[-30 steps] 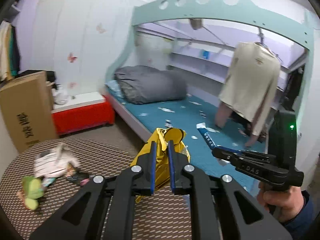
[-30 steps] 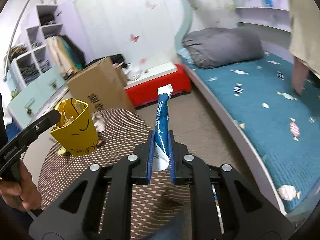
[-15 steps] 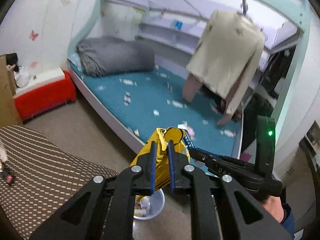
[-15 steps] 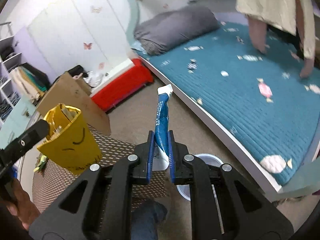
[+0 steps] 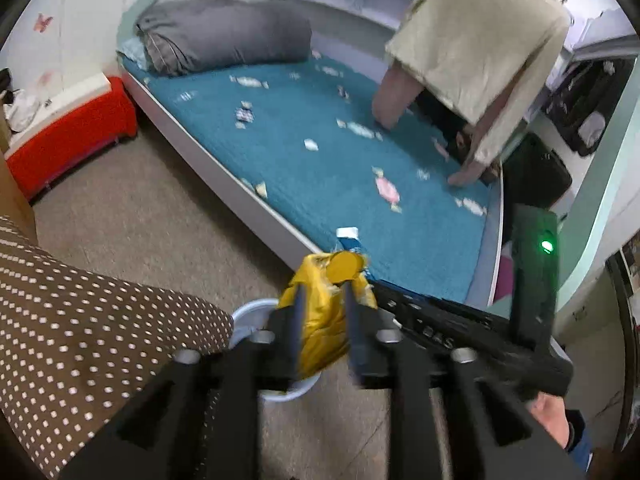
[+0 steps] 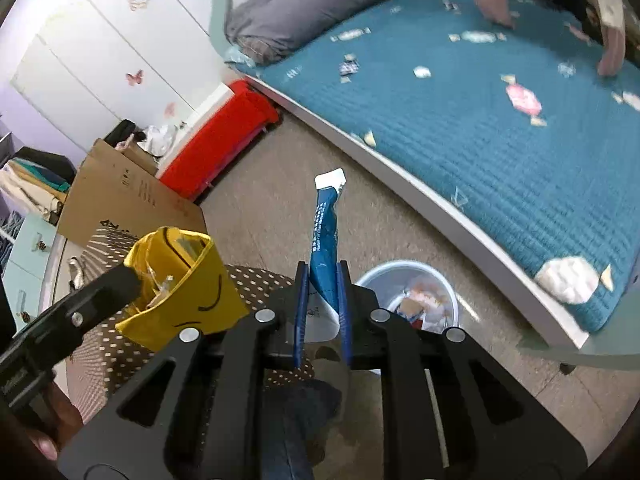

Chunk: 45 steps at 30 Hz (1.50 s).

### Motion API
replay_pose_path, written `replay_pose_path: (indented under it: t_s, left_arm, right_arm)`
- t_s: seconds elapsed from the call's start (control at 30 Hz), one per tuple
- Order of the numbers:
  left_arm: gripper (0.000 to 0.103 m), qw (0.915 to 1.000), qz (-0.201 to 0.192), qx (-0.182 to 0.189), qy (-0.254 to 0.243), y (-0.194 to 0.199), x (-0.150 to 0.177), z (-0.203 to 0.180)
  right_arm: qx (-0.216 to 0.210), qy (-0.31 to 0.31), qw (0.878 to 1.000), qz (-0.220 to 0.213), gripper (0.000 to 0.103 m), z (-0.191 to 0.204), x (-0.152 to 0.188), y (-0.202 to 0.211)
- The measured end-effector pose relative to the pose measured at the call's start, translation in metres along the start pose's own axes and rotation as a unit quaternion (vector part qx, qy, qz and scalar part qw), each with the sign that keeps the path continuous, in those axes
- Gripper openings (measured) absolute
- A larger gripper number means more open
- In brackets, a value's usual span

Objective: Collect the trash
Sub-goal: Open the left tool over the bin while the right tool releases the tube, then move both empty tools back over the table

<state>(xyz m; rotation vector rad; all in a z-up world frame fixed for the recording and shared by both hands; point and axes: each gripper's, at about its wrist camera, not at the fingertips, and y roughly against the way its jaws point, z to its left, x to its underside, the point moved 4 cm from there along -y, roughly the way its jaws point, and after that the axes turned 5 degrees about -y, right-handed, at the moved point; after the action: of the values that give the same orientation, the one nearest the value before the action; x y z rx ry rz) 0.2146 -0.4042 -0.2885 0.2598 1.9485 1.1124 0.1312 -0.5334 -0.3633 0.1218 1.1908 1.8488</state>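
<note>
Two grippers, two pieces of trash, one bin. The left gripper (image 5: pixel 322 312) has the yellow bag (image 5: pixel 325 320) between its fingers; the jaws have just been opening, and they stand apart around the crumpled foil with a gap showing on its right side, so the pads no longer pinch it. The right gripper (image 6: pixel 323 304) has likewise just been opening; the blue tube (image 6: pixel 326 240), flat and glossy with a white crimped end, stands upright between its parted pads, leaning on the right one.

Both hang over the floor, past the edge of the brown dotted table (image 5: pixel 92 320). The bin (image 6: pixel 408 296), a round pale plastic tub, sits below with a few scraps inside; what they are is too blurred to tell. In the left view it is mostly hidden behind the fingers, only its rim showing.

Behind lies the bed (image 5: pixel 340 152), its quilted teal cover printed with sweets.
</note>
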Motion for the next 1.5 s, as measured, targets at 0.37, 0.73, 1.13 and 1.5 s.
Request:
replay_pose_path:
  t_s: [0.37,0.73,1.13,1.5]
  left_arm:
    - [0.092,0.9966,-0.032,-0.076,0.0,0.027,0.005,0.019]
    - [0.094,0.9911,-0.085,-0.102,-0.012,0.087,0.014,0.021]
    - [0.094,0.9785,-0.144,-0.148,0.001,0.17,0.032,0.051]
    - [0.094,0.959,-0.182,-0.216,0.023,0.243,0.061,0.101]
  right_arm:
    - [0.036,-0.061,0.997,0.001,0.097,-0.033,0.02,-0.003]
    - [0.031,-0.013,0.998,-0.05,0.097,0.025,0.014,0.045]
    - [-0.008,0.09,0.992,-0.09,0.097,0.141,0.023,0.088]
    - [-0.047,0.164,0.981,-0.092,0.097,0.243,0.05,0.087]
